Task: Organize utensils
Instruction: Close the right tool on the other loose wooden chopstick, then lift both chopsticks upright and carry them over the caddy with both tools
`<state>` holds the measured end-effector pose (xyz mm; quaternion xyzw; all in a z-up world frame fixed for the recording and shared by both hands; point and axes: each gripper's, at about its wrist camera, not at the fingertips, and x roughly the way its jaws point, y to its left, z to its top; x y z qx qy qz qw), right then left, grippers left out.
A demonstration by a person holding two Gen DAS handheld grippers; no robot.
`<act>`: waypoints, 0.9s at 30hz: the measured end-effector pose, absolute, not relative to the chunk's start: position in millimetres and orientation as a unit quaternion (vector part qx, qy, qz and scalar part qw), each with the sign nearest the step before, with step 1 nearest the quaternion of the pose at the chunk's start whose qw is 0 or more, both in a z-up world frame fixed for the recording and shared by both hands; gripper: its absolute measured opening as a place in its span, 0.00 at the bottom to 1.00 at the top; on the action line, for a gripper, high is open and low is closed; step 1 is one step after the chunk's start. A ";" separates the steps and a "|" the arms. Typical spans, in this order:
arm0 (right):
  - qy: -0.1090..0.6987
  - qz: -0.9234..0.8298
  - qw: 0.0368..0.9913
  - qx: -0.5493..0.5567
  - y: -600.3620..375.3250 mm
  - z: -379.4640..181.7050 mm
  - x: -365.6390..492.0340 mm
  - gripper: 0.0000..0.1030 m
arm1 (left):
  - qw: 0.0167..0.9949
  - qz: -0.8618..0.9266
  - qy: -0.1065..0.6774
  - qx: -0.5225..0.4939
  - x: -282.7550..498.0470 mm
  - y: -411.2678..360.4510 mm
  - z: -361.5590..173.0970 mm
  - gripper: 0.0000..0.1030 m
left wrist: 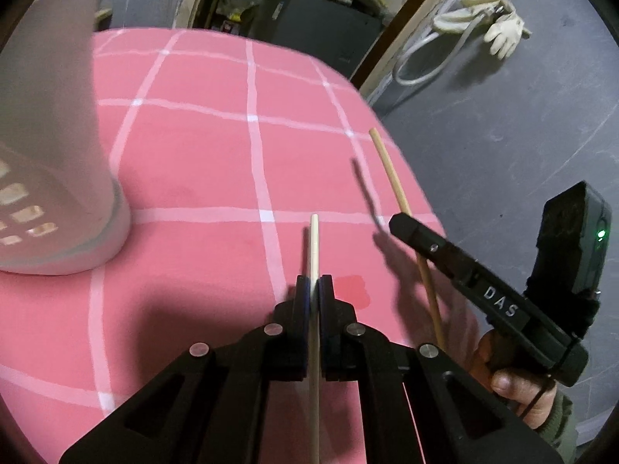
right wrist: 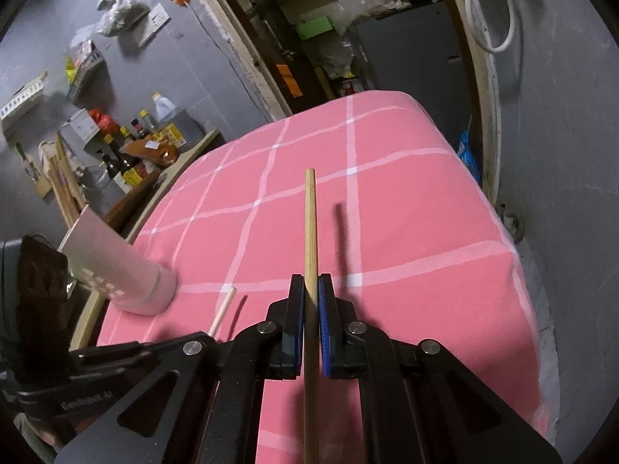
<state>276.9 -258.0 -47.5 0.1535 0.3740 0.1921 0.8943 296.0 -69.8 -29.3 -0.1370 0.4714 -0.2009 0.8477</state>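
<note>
My left gripper [left wrist: 314, 284] is shut on a pale chopstick [left wrist: 314, 243] that points forward above the pink checked cloth [left wrist: 193, 162]. My right gripper [right wrist: 310, 284] is shut on a tan bamboo chopstick [right wrist: 310, 224], also held above the cloth. In the left wrist view the right gripper [left wrist: 402, 222] shows at right, holding its tan chopstick [left wrist: 389, 170]. A white perforated utensil holder [left wrist: 50, 154] stands at the left; it also shows in the right wrist view [right wrist: 120, 270]. The pale chopstick's tip [right wrist: 222, 313] shows there too.
The cloth-covered table [right wrist: 425, 232] drops off at its right and far edges to a grey floor. Bottles and boxes [right wrist: 127, 143] crowd a shelf to the left. Gloves and a hose [left wrist: 479, 27] lie on the floor at right.
</note>
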 end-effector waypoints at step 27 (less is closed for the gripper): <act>0.028 0.256 0.952 0.166 -208.4 49.1 192.9 0.05 | 0.970 -0.150 0.129 -0.143 195.1 -19.8 69.2 0.02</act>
